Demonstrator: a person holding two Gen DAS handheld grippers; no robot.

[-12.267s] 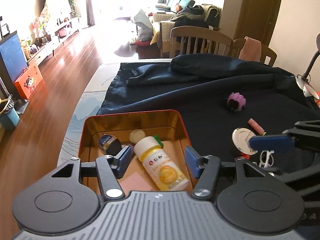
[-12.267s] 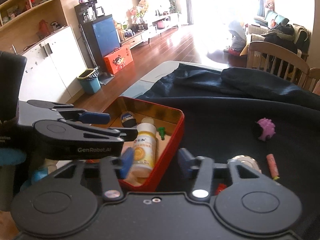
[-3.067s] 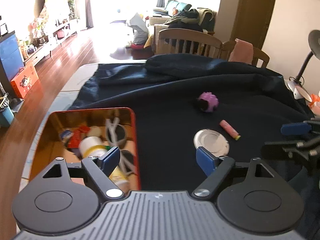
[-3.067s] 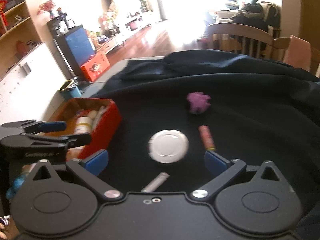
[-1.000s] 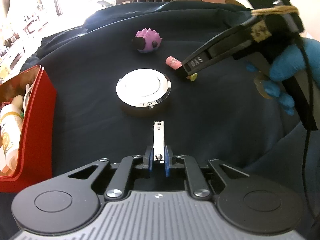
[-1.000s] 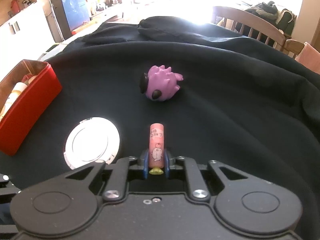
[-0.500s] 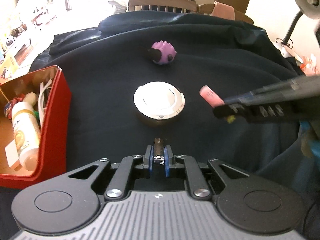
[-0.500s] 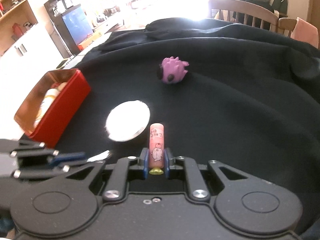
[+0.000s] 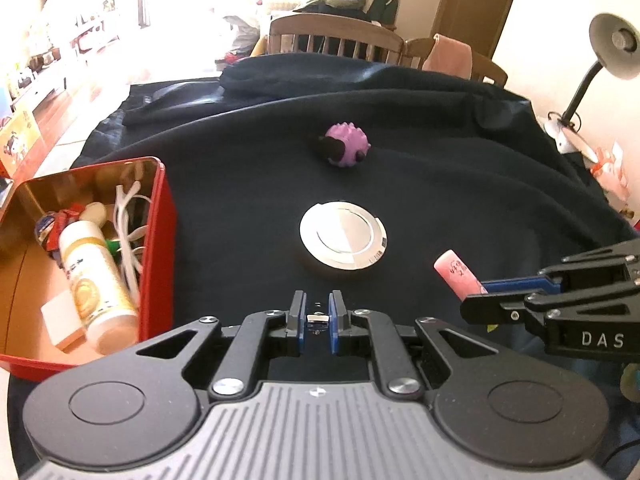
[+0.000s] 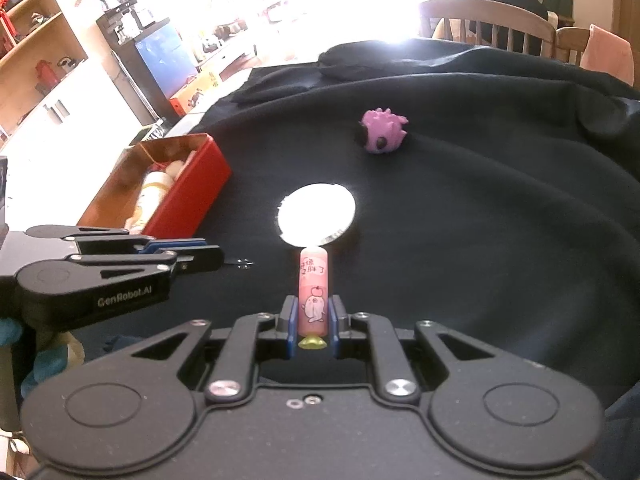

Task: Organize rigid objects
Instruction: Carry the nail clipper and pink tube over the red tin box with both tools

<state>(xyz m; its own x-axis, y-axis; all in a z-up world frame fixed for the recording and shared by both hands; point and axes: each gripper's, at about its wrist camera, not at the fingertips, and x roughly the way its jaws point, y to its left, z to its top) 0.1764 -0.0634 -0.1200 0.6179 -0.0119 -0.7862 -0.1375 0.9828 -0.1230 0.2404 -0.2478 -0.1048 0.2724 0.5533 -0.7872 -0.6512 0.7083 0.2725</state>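
Note:
My left gripper (image 9: 317, 312) is shut on a small flat metal piece (image 9: 317, 317), held above the dark cloth just right of the red tin (image 9: 159, 216). The tin holds a white bottle (image 9: 93, 280), a white cable and small items. My right gripper (image 10: 314, 320) is shut on a pink tube (image 10: 314, 288) with a cartoon print; it also shows in the left wrist view (image 9: 456, 271). A round silver disc (image 9: 343, 235) and a purple spiky toy (image 9: 346, 150) lie on the cloth ahead.
A dark cloth (image 9: 440, 160) covers the table. Wooden chairs (image 9: 336, 38) stand at the far edge. A desk lamp (image 9: 592, 64) stands at the right. The left gripper's body (image 10: 100, 276) is at the left in the right wrist view.
Both grippers have lifted and pulled back from the cloth with their items. The right gripper with the pink tube has moved down and right in the left view; the tin looms nearer.

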